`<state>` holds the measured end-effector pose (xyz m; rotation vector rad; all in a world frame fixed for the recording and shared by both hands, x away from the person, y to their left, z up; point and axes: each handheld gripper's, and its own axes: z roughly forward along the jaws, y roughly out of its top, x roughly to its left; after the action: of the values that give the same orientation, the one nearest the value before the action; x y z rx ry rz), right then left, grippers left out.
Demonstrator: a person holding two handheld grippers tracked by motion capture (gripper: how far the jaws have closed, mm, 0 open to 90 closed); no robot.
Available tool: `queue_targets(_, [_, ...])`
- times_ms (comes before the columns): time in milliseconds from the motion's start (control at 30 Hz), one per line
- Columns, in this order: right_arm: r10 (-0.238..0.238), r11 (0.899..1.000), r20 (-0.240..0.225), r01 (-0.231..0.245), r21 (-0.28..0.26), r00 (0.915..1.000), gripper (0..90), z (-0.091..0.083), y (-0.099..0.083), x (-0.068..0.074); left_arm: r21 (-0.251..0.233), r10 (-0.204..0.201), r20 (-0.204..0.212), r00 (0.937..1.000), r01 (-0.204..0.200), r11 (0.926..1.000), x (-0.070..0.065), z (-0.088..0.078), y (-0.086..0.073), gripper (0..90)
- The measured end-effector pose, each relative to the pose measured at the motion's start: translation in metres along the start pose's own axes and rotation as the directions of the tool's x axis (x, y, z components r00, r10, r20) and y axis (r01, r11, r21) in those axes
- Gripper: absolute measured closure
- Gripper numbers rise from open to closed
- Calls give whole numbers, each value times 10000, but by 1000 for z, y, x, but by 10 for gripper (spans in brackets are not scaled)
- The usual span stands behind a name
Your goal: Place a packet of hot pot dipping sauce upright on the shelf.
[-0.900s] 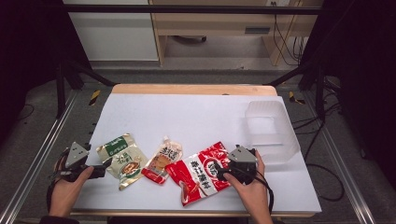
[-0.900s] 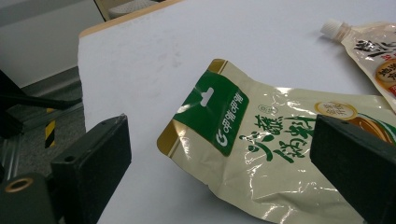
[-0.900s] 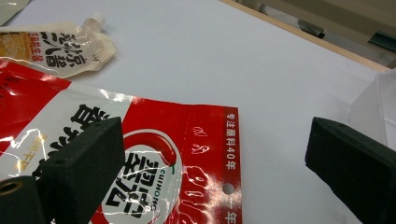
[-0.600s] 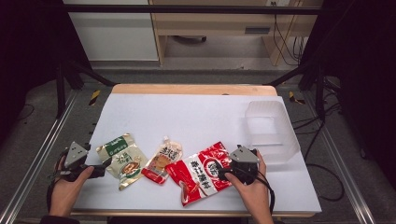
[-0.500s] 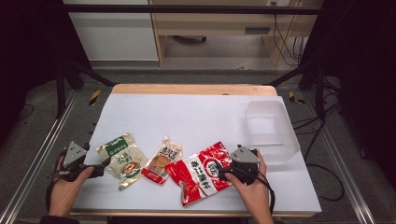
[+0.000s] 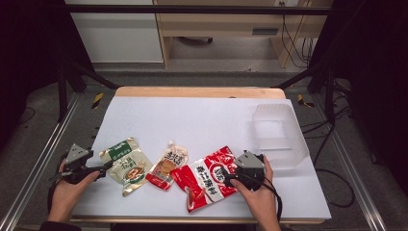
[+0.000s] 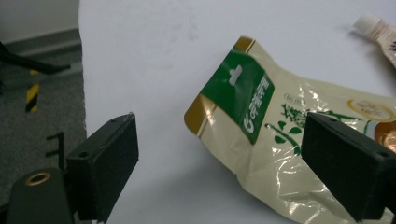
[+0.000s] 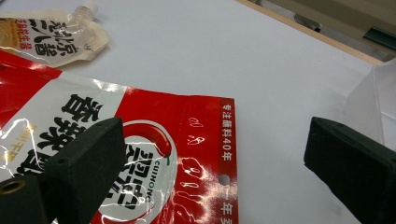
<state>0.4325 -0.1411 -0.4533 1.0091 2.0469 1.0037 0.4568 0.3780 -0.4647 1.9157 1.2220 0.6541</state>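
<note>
From above your left gripper point(image 6: 105, 169) and right gripper point(image 6: 226, 180) seemed to touch the green pouch point(image 6: 126, 165) and red pouch point(image 6: 206, 179), but the gripper views showed both released.

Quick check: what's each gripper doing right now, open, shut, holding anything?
Left gripper: open, holding nothing, at the edge of the green and cream pouch.
Right gripper: open, holding nothing, over the red pouch.

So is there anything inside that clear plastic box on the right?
The clear plastic box looks empty: the white table shows through its walls. All three pouches lie outside it, and the red pouch is nearest. Nothing seems hidden, though its near wall blurs the view.
</note>
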Motion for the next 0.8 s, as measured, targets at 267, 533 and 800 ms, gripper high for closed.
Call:
queue_targets(267, [-302,9995,51,301,86,9995,65,-1,0,4,425,-51,422,9991,33,9991,-1,8,0,228])
queue_targets(533, [-222,9997,38,221,106,9997,65,0,2,2,875,160,850,9963,-235,9959,-6,15,1,425])
queue_targets(800, [-259,9996,95,258,117,9996,66,-2,0,2,680,497,1142,9922,-578,9960,-12,8,2,651])
